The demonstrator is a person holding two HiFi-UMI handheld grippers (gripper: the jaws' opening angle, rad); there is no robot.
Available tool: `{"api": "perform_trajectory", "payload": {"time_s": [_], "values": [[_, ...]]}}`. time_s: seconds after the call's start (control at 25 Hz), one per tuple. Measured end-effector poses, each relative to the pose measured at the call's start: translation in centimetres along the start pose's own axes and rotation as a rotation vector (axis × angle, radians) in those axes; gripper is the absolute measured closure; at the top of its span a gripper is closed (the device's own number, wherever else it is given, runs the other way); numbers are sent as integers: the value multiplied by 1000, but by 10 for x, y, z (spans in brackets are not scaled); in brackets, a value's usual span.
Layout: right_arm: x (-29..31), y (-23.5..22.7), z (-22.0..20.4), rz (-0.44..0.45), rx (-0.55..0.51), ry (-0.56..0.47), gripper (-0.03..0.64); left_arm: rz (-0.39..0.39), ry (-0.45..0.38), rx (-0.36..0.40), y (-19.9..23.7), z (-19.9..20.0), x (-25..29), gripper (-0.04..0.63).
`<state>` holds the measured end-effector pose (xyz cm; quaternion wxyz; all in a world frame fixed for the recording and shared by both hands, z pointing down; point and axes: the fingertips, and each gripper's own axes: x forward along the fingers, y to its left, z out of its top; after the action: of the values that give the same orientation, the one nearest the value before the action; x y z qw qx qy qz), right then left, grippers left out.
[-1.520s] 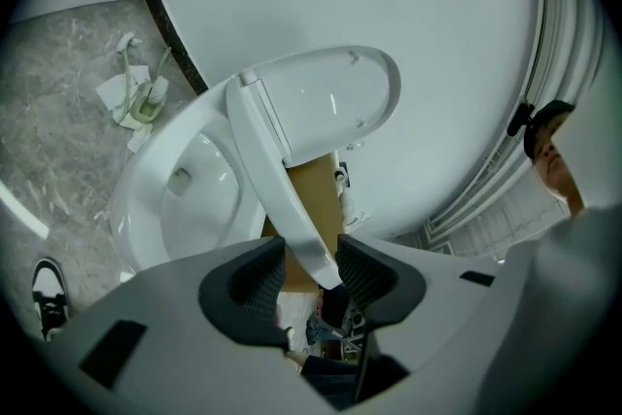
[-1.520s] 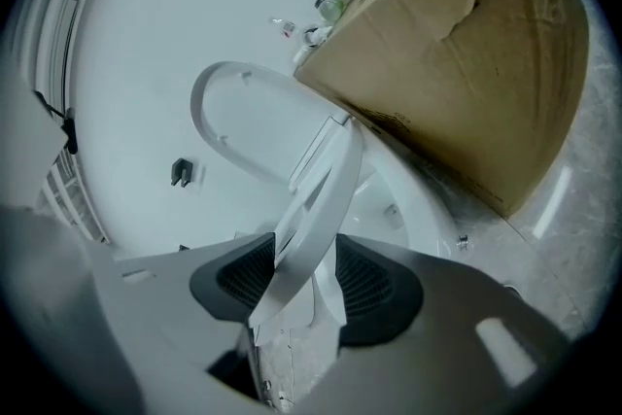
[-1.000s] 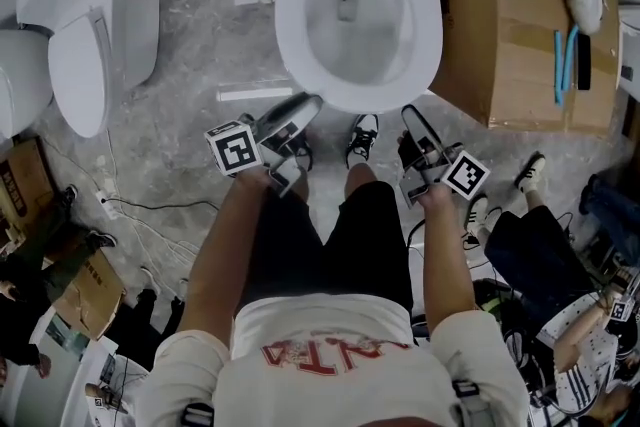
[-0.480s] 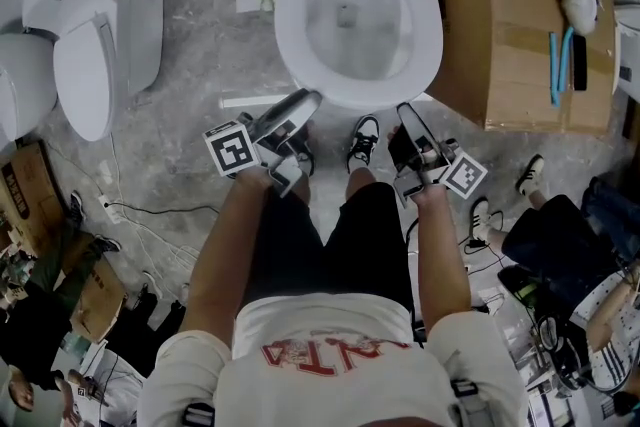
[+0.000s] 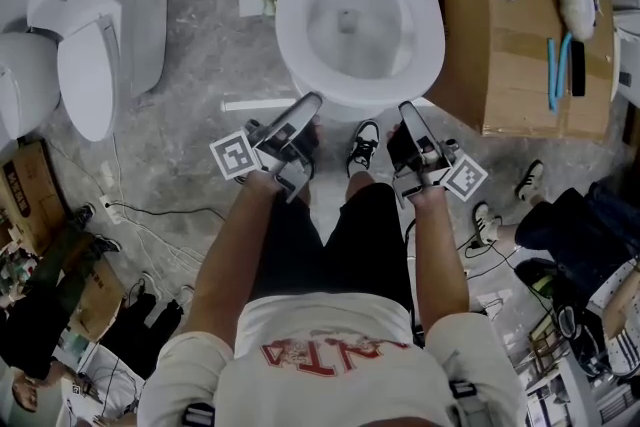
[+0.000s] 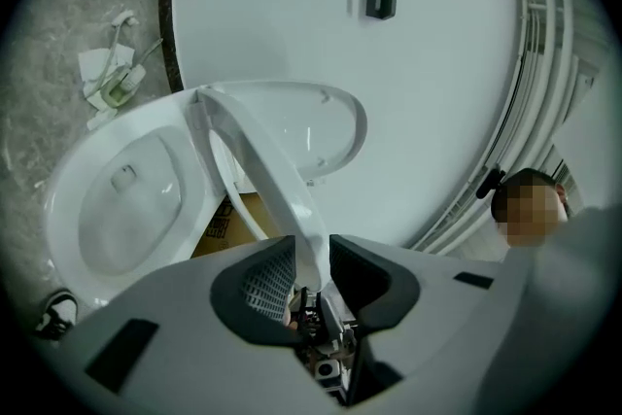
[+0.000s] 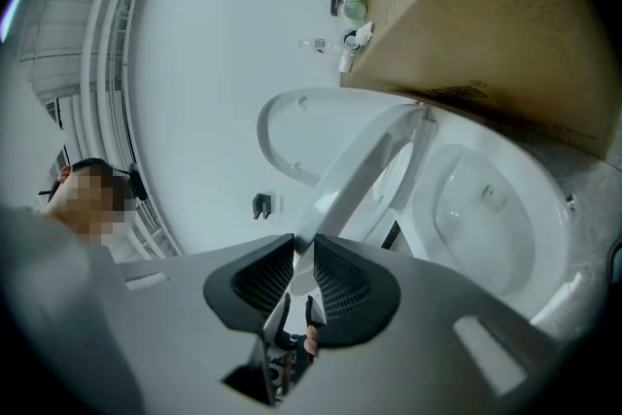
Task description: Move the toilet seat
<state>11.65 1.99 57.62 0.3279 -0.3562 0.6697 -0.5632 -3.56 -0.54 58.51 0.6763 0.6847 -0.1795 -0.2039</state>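
A white toilet seat (image 5: 296,27) is pinched at its front edge by two hand-held grippers, one on each side. The left gripper (image 5: 306,107) has its jaws clamped on the seat's rim; they have just been closing, and in the left gripper view the seat (image 6: 260,172) runs from between the dark ribbed pads (image 6: 268,282) away towards the hinge. The right gripper (image 5: 408,113) grips the same way, its jaws also just closing, with the seat's edge (image 7: 362,172) squeezed between its pads (image 7: 342,285).

The seat's front end is raised off the toilet bowl (image 5: 350,15), which lies below and beyond both pairs of jaws; a gap shows between seat and bowl rim. Past the far end of the seat, the lid (image 6: 326,126) stands upright.

To the outer side of the right jaws stands a cardboard box (image 5: 510,55) with small items on top. Well off to the outer side of the left jaws, a second toilet (image 5: 90,45) lies on the grey floor (image 5: 200,55).
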Motion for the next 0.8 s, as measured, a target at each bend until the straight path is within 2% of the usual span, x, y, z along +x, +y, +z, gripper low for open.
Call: {"api": "perform_trajectory", "payload": {"time_s": [0.16,0.6,0.8], "values": [[4,6,5,13,-5,-1,551,-37,-37,-40,-4,0,6,518],[23,27,27,56,-15,-3,552,-189,-119,-101,-33,20,28,539],[30,34,35,63,-7,-1,552,-214,-147,-132,-42,28,35,552]]}}
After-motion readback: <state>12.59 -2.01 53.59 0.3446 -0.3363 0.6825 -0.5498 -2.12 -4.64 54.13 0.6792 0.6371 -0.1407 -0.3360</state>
